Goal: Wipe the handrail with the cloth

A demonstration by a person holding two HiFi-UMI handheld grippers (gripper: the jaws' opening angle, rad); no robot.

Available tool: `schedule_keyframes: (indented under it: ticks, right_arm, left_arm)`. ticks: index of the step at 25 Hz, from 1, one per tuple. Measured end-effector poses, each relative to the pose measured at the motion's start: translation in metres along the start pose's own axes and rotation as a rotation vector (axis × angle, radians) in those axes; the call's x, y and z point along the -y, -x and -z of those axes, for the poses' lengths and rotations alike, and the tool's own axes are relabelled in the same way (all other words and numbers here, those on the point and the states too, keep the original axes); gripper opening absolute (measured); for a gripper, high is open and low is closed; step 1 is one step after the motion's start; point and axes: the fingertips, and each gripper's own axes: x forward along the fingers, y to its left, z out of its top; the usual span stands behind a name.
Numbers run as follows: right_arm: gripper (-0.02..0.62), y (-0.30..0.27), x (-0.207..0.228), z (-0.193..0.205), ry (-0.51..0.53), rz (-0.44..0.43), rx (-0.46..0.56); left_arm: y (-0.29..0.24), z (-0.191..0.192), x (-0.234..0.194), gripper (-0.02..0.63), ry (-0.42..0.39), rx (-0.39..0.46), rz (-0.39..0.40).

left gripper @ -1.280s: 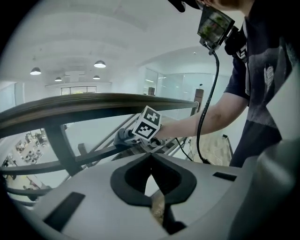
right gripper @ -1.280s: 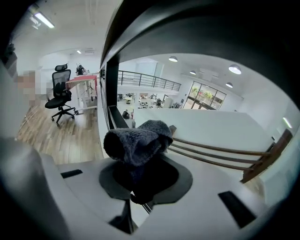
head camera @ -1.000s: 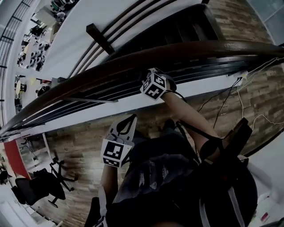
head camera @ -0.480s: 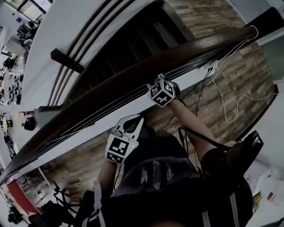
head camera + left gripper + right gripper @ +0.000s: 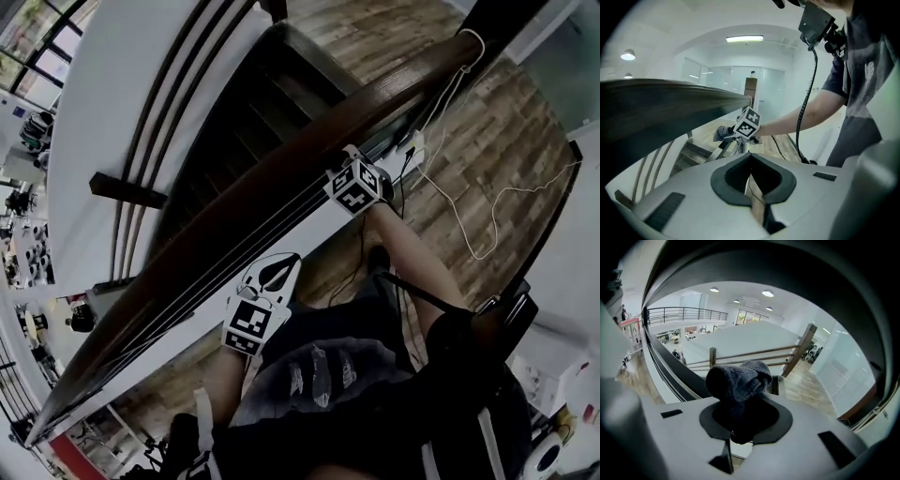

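A dark wooden handrail (image 5: 234,220) runs on a slant from lower left to upper right in the head view. My right gripper (image 5: 352,167) is up against its near side, shut on a bunched dark grey cloth (image 5: 740,376). In the right gripper view the cloth bulges out above the jaws and the handrail (image 5: 663,359) curves away at left. My left gripper (image 5: 279,267) hangs lower, near the person's body and off the rail. It is shut with nothing in it. In the left gripper view the right gripper (image 5: 740,130) shows ahead, below the handrail (image 5: 670,105).
Thin wires (image 5: 225,272) run under the rail. Beyond it, dark stairs (image 5: 272,84) drop away. A white cable (image 5: 469,225) trails over the wooden floor (image 5: 487,159) at right. A dark post (image 5: 497,23) stands at the rail's far end.
The right gripper has slid along the handrail with the cloth, toward the post at its far end. The head view has swung round. The left gripper stays shut by the body.
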Motion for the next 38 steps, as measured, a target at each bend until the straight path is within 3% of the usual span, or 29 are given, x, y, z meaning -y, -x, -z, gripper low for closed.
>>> schedule_keyframes:
  ticks: [5, 9, 13, 18, 23, 25, 29, 32, 35, 38]
  right_arm:
    - [0.055, 0.01, 0.139, 0.063, -0.046, 0.028, 0.012]
    - [0.055, 0.02, 0.212, 0.102, -0.057, 0.066, 0.038]
    - [0.055, 0.021, 0.275, 0.125, -0.058, 0.113, 0.016]
    - [0.055, 0.025, 0.321, 0.14, -0.019, 0.135, 0.002]
    - [0.055, 0.027, 0.317, 0.139, -0.029, 0.125, 0.015]
    - [0.055, 0.043, 0.301, 0.125, -0.046, 0.067, 0.066]
    - [0.055, 0.092, 0.234, 0.093, -0.037, -0.131, 0.197]
    - [0.055, 0.132, 0.175, 0.074, -0.108, -0.337, 0.307]
    - [0.054, 0.192, 0.122, 0.029, -0.198, -0.565, 0.492]
    - [0.052, 0.244, 0.092, -0.011, -0.251, -0.72, 0.615]
  left_arm:
    - [-0.084, -0.057, 0.019, 0.008, 0.057, -0.022, -0.138]
    - [-0.129, -0.083, 0.06, 0.008, 0.131, -0.035, -0.143]
    - [-0.152, -0.093, 0.081, 0.008, 0.113, -0.113, -0.171]
    - [-0.168, -0.108, 0.08, 0.008, 0.072, -0.143, -0.22]
    - [-0.181, -0.119, 0.092, 0.008, 0.064, -0.143, -0.233]
    - [-0.179, -0.121, 0.094, 0.008, 0.066, -0.132, -0.248]
    - [-0.168, -0.127, 0.093, 0.008, 0.089, -0.088, -0.3]
    - [-0.16, -0.135, 0.094, 0.008, 0.094, -0.056, -0.334]
    - [-0.14, -0.148, 0.09, 0.008, 0.078, -0.026, -0.361]
    - [-0.115, -0.169, 0.08, 0.008, 0.062, 0.036, -0.411]
